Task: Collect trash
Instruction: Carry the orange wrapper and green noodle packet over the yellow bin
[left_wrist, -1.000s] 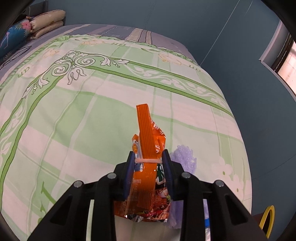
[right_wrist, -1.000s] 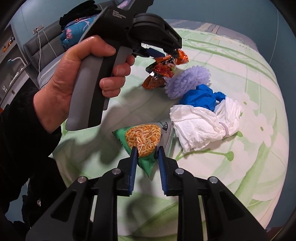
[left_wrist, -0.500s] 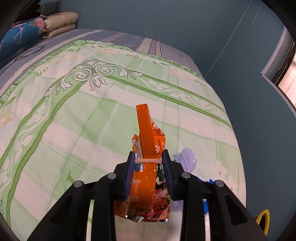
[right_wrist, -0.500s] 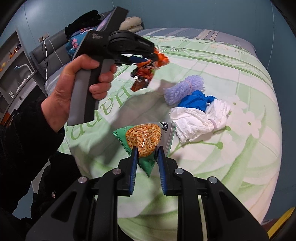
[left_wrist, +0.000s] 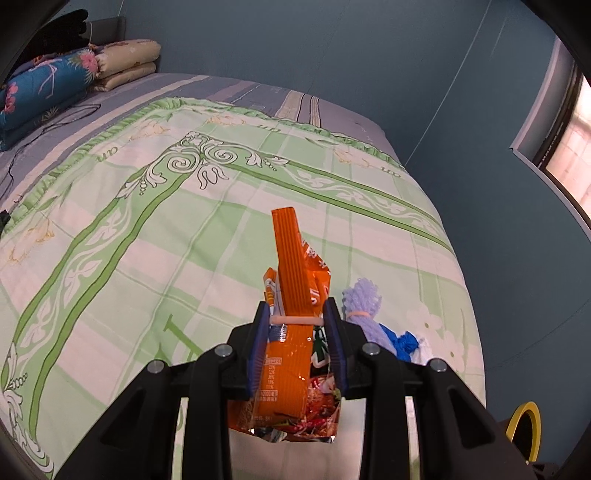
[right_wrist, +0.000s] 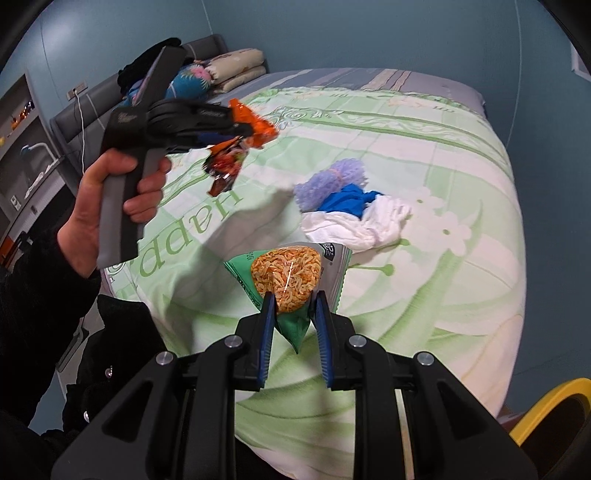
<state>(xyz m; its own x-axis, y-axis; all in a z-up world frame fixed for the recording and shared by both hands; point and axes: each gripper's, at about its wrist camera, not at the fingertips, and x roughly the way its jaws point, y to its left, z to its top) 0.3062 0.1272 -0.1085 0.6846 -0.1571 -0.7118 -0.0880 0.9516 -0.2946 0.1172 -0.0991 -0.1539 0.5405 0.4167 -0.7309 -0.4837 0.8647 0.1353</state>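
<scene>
Both cameras are sitting on the grippers and are looking forward and downward along the fingers at the bed (left_wrist: 155, 236). The left wrist view is facing across the bed toward the blue wall (left_wrist: 332, 59) and the folded blankets (left_wrist: 122, 59). The right wrist view is looking from farther back, so it is showing the left gripper (right_wrist: 243, 129). Both views are sharing the purple bundle (left_wrist: 360, 302) and the green bedcover.

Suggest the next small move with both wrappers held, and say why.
Probably carry both toward a bin; none is clearly in view. The left tool is clamped on the orange wrapper, the right tool on the green noodle packet, both clear of the bed. The cloth pile stays for later.
</scene>
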